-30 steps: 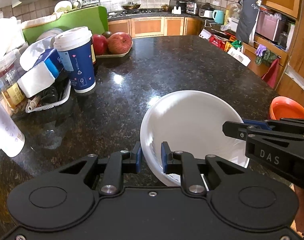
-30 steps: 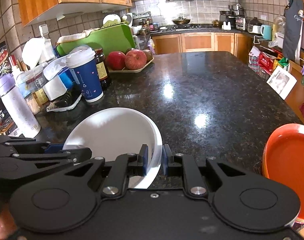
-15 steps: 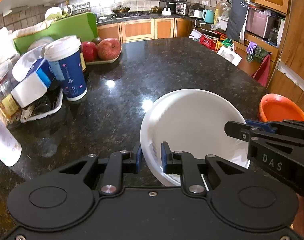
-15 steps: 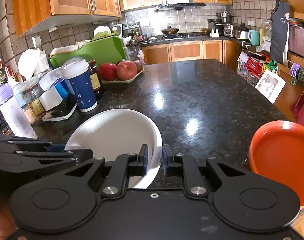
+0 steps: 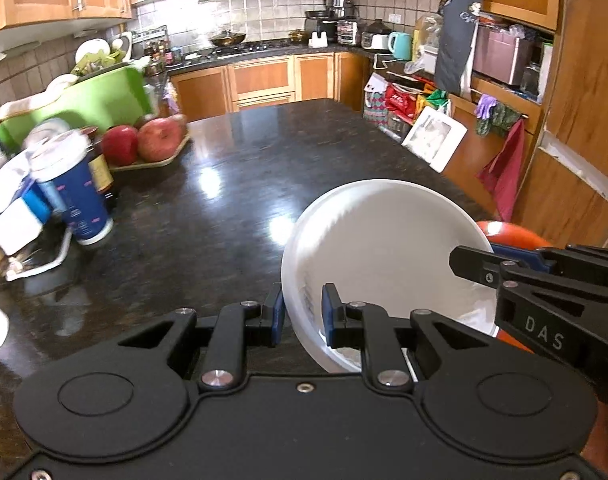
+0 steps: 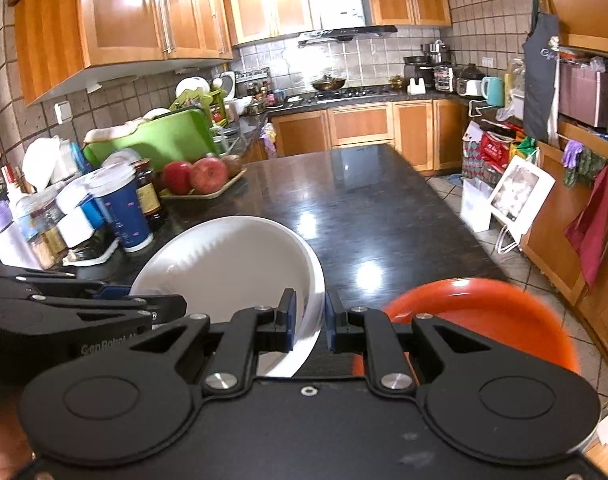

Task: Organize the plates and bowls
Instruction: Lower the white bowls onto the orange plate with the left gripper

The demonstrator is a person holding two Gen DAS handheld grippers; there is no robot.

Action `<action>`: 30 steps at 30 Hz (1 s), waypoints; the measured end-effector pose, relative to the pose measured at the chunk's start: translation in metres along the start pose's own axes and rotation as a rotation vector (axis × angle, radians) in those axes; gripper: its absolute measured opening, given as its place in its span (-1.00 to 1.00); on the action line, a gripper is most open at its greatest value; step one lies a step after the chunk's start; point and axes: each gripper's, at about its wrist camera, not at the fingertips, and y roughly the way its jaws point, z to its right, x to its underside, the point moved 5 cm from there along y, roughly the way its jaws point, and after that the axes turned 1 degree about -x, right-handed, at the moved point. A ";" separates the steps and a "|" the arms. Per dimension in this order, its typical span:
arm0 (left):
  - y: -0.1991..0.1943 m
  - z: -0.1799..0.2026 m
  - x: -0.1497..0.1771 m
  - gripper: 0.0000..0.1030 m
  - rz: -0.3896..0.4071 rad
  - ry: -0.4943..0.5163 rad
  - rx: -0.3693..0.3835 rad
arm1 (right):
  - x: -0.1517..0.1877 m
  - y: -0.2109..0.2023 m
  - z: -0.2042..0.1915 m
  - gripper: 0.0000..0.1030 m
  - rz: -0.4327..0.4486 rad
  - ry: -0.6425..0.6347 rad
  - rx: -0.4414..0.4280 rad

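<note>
Fingers of left gripper [image 5: 302, 316] and right gripper [image 6: 308, 322] both pinching white bowl [image 5: 383, 248] rim — opposite sides, orange bowl [image 6: 483, 320] beside.

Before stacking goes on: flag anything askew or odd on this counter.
The white bowl hangs tilted, pinched at opposite rims by the left gripper and right gripper. The orange bowl sits at the counter's near edge. Nothing looks spilled or broken.

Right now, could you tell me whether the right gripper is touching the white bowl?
Touching. The right wrist view shows the right gripper shut on the white bowl: its blue pads clamp the rim from both sides, with no gap visible.
</note>
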 end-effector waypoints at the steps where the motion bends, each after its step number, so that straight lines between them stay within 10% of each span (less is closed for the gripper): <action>1: 0.002 0.010 -0.003 -0.52 0.002 0.004 0.005 | -0.001 -0.003 0.011 -0.67 0.001 0.000 0.007; 13: 0.028 0.089 -0.008 -0.52 -0.069 0.011 0.068 | 0.001 -0.028 0.119 -0.67 -0.024 0.003 0.076; 30: 0.039 0.108 0.002 -0.51 -0.181 -0.100 0.045 | 0.003 -0.009 0.150 -0.67 -0.107 -0.023 -0.003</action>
